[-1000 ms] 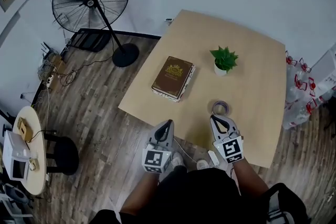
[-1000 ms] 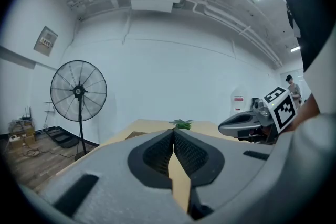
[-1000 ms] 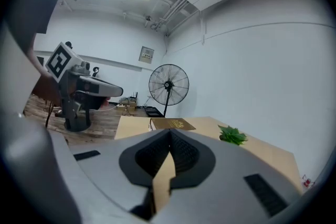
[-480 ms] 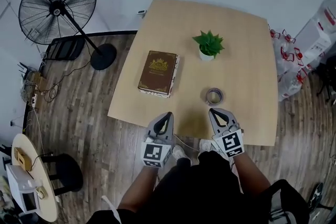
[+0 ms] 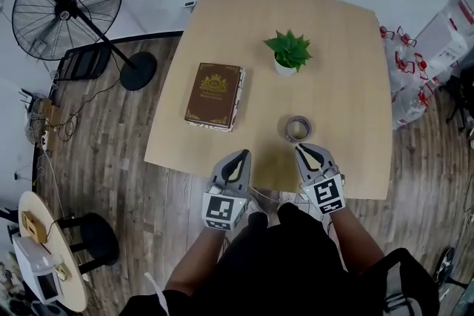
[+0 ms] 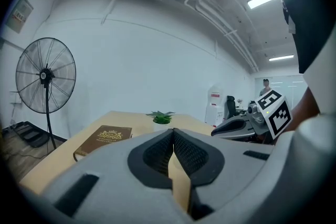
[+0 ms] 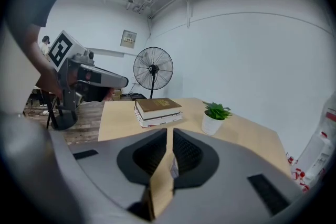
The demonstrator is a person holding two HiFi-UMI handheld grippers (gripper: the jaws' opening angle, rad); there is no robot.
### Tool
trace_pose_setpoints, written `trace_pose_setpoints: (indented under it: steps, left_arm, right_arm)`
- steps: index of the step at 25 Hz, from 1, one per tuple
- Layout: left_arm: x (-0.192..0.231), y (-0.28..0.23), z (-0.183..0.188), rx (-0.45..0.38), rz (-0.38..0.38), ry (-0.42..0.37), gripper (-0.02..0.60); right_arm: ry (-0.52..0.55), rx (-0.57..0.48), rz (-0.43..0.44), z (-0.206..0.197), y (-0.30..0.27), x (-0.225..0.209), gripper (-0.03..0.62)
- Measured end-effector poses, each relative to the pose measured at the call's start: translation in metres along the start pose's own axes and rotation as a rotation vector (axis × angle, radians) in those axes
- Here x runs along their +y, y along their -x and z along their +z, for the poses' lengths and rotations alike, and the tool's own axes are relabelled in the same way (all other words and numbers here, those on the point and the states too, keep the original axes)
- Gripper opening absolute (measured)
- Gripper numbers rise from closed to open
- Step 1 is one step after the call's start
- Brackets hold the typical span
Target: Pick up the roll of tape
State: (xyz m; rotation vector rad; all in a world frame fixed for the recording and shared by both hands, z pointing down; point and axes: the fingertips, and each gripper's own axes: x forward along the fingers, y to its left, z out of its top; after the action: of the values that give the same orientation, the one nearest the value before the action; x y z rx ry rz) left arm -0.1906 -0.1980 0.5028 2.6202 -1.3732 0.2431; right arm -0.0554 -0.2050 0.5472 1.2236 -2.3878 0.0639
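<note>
The roll of tape point(image 5: 298, 129) lies flat on the light wooden table point(image 5: 348, 107), near its front edge. My right gripper point(image 5: 302, 148) points at the roll from just in front of it and does not touch it. Its jaws point(image 7: 169, 131) are opening: a narrow slit shows between the tips, with nothing gripped. My left gripper point(image 5: 241, 154) hovers over the table's front edge, left of the roll, and its tips point(image 6: 173, 131) meet with nothing between them. The roll itself does not show clearly in either gripper view.
A brown book point(image 5: 214, 95) lies on the table's left part, and a small potted plant point(image 5: 289, 52) stands behind the tape. A standing fan point(image 5: 63, 4) is on the wooden floor at left. Water bottles point(image 5: 444, 18) stand at the right, and a small round table point(image 5: 37, 248) sits at bottom left.
Both grippers have moved forward and down towards the table's front edge. The right gripper's tip has come closer to the tape roll. The tape, book and plant have not moved.
</note>
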Motion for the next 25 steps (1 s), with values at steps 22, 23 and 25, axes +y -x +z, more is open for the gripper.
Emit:
trace_pose_setpoints:
  steps: [22,23,25]
  left_arm:
    - [0.001,-0.037,-0.032,0.121,0.063,0.063,0.003]
    - [0.002,-0.038,-0.035,0.134,0.065,0.064,0.003]
    - [0.004,-0.041,-0.037,0.144,0.07,0.06,0.003]
  right_arm:
    - [-0.211,0.277,0.088,-0.133,-0.074,-0.036,0.502]
    - [-0.212,0.284,0.092,-0.135,-0.077,-0.037,0.502]
    - [-0.213,0.296,0.098,-0.138,-0.084,-0.039,0.502]
